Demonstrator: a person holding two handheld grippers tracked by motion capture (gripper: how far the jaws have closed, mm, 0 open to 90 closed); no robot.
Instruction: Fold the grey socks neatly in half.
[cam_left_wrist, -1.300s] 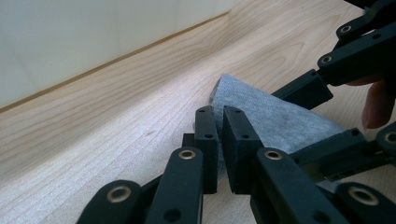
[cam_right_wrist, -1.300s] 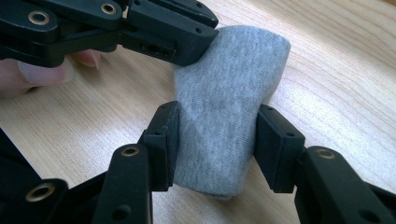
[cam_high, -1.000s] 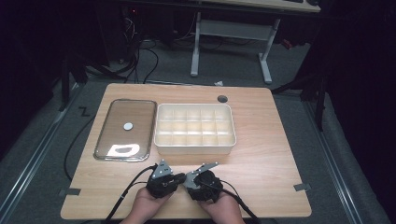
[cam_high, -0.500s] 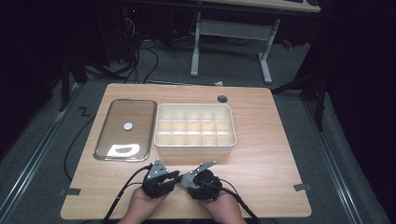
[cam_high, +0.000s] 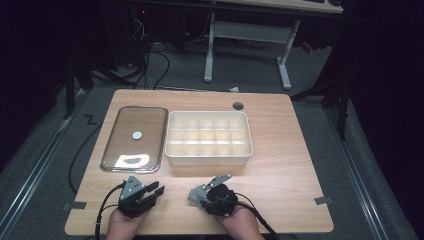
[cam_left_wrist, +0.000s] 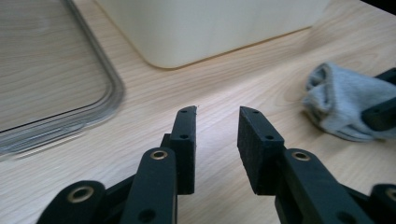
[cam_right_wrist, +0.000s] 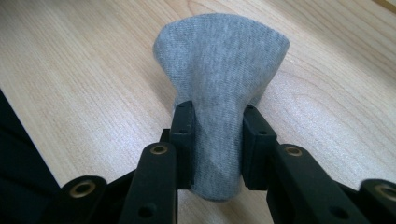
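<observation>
Right gripper view: right tool (cam_right_wrist: 214, 116) just closed, clamped on grey sock (cam_right_wrist: 224, 79) at centre frame. Left tool (cam_left_wrist: 215, 122) just opened, empty, lower centre over surface (cam_left_wrist: 154, 98).

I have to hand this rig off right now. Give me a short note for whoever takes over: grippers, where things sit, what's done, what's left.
Right gripper: jaws have just been closing and now pinch the grey sock, near the table's front edge.
Left gripper: jaws have just been opening, nothing between them; it sits left of the sock, near the front edge.
Compartment box: mid-table, all cells look empty.
Clear lid: flat on the table, left of the box.
Done: sock gripped by the right gripper.
Left, probably: carry the sock into a cell, then fit the lid.
</observation>
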